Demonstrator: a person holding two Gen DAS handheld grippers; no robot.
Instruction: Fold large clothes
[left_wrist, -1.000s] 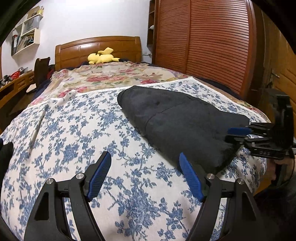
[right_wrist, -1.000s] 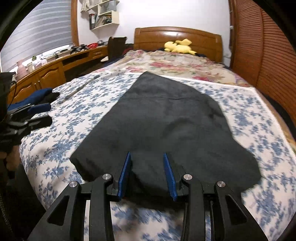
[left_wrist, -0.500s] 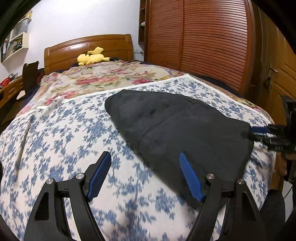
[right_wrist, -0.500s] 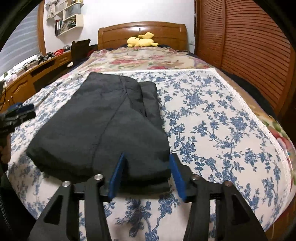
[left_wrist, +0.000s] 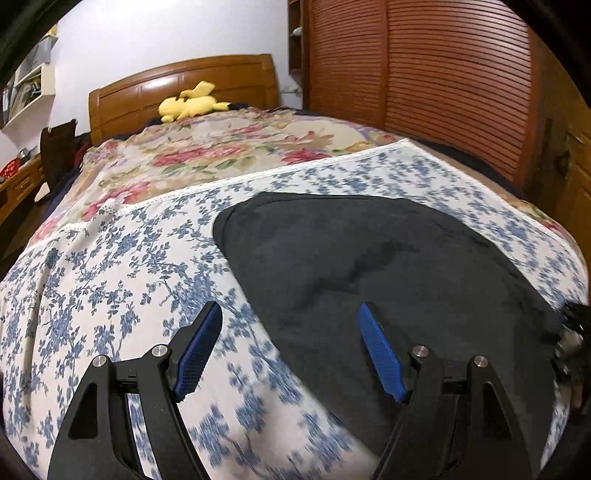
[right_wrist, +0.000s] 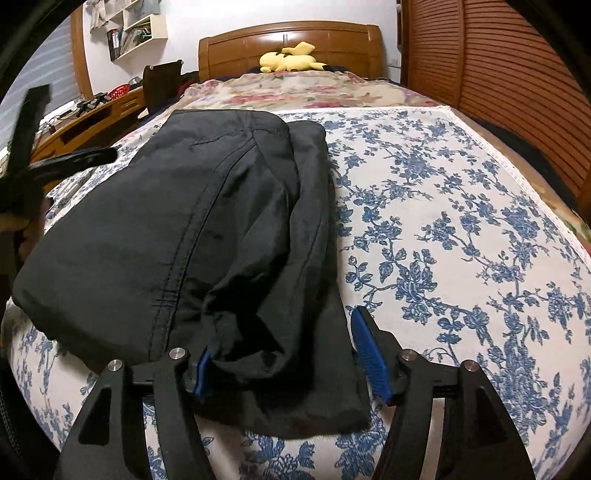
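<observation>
A black garment (right_wrist: 166, 229) lies folded on the blue-flowered sheet (right_wrist: 443, 229), with a narrower layer along its right side. Its near right corner sits between the fingers of my right gripper (right_wrist: 284, 332), whose jaws are opening; loose fabric drapes over the left pad, and the right pad (right_wrist: 369, 354) stands clear. In the left wrist view the same garment (left_wrist: 388, 266) fills the right half. My left gripper (left_wrist: 290, 321) hovers open over its left edge, one finger above the sheet (left_wrist: 110, 266) and one above the cloth. The right gripper (left_wrist: 576, 332) shows at the far right edge.
A yellow plush toy (right_wrist: 291, 57) rests by the wooden headboard (right_wrist: 288, 40) on a rose-patterned quilt (left_wrist: 221, 155). Louvred wardrobe doors (left_wrist: 443, 85) line the right side. A desk (right_wrist: 92, 118) with clutter runs along the left, and the left gripper (right_wrist: 74, 162) reaches in from there.
The right gripper's jaws have spread and it has sunk toward the bed, with the cloth now slack between them. The left gripper has slid right, until the garment's edge lies under it.
</observation>
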